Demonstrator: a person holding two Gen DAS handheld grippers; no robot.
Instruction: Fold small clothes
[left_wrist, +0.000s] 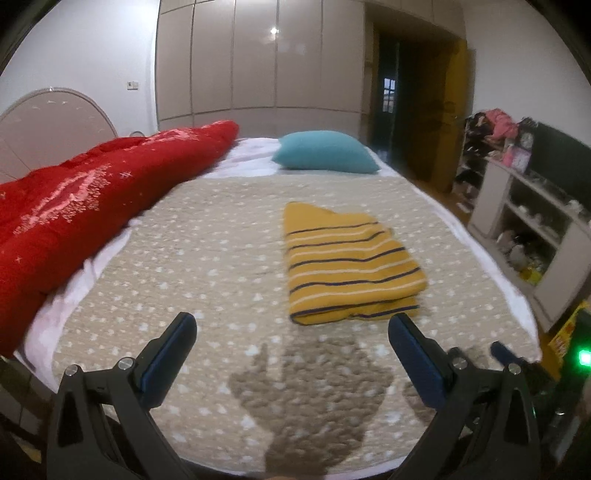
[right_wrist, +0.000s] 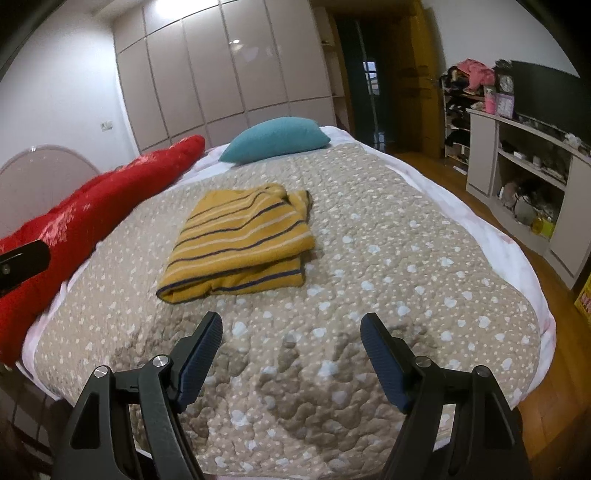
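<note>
Lying folded on the quilt (right_wrist: 369, 229), the striped garment (right_wrist: 240, 240) looks done — left gripper (left_wrist: 291, 334) and right gripper (right_wrist: 291, 332) both wide, empty, near it.

The left hand-held gripper (left_wrist: 291, 326) is held low, pointing forward, its two blue-padded fingers (left_wrist: 170, 354) spread wide apart with nothing between them. The right hand-held gripper (right_wrist: 291, 326) is likewise spread wide and holds nothing, its fingers (right_wrist: 202, 354) level and pointing forward. In the left wrist view a tip of the right one shows at the right edge; in the right wrist view part of the left one shows at the left edge.
</note>
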